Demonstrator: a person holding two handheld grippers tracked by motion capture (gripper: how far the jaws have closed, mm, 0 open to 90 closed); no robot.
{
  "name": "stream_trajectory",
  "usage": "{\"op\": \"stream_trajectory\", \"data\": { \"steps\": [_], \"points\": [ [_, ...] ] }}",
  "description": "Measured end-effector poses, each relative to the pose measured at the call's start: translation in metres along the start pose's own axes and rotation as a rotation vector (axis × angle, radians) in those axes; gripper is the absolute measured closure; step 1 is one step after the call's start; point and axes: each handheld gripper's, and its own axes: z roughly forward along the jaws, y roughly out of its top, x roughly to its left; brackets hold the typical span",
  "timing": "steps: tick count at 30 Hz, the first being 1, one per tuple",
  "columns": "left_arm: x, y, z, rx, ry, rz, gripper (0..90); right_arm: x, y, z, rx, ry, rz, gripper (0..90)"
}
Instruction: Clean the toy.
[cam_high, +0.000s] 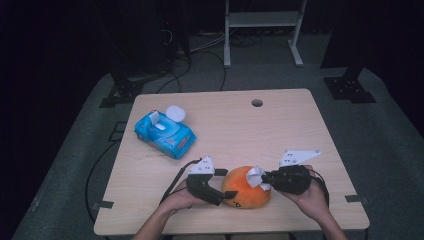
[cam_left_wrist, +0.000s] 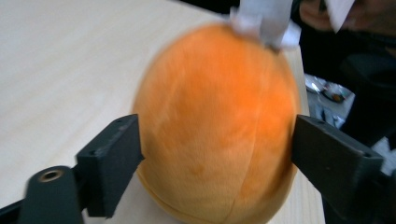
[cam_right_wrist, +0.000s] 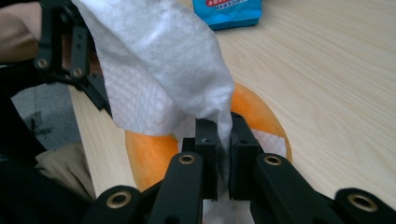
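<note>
**Wipe on the orange toy: one side steadies, the other rubs**

Here we are at the near edge of the table (cam_high: 150, 200), and the orange plush toy (cam_high: 246, 187) sits right between the two hands. The left gripper (cam_left_wrist: 217, 154) has its jaws spread wide around the toy's sides; in its own view the pads stand at the flanks, the left one at the fabric and the right one just at the edge, and I can't tell whether they press in at all. No firm squeeze on show, so I'd call that an open bracket around the toy rather than a grip.

Over on the other side, the right gripper (cam_right_wrist: 225, 154) is clamped tight on a white wipe (cam_right_wrist: 159, 70), the sheet bunched between its narrow jaws and billowing up over the top of the toy. The blue wipe pack (cam_high: 165, 132) lies well apart, towards the far left of the table.

The step in hand looks like wiping the toy's surface. To do it well, I'd say: bring the left jaws in enough to hold the soft body steady without crushing it, keep the wipe pinched deep, and drag it flat across the top in short strokes. A loose fold could just skate over the plush.
</note>
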Motion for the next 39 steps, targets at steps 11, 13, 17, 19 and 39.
{"op": "stream_trajectory", "data": {
  "steps": [11, 13, 17, 19, 39],
  "points": [
    [-0.009, 0.018, -0.007, -0.13, 0.153, 0.203, 46.9, 0.005, 0.01, -0.011, -0.065, -0.063, -0.005, 84.6],
    [-0.008, 0.018, -0.009, -0.131, 0.155, 0.206, 44.5, 0.005, 0.011, -0.011, -0.076, -0.069, -0.004, 84.6],
    [0.009, 0.007, -0.011, -0.128, 0.087, 0.044, 25.5, -0.003, 0.003, 0.007, -0.039, -0.034, 0.05, 84.7],
    [0.01, 0.006, -0.012, -0.122, 0.077, 0.025, 21.2, -0.003, 0.001, 0.012, -0.029, 0.011, 0.066, 84.7],
    [0.011, 0.0, -0.014, -0.099, 0.036, 0.077, 28.4, -0.007, -0.001, 0.005, -0.008, 0.054, 0.084, 84.5]
  ]
}}
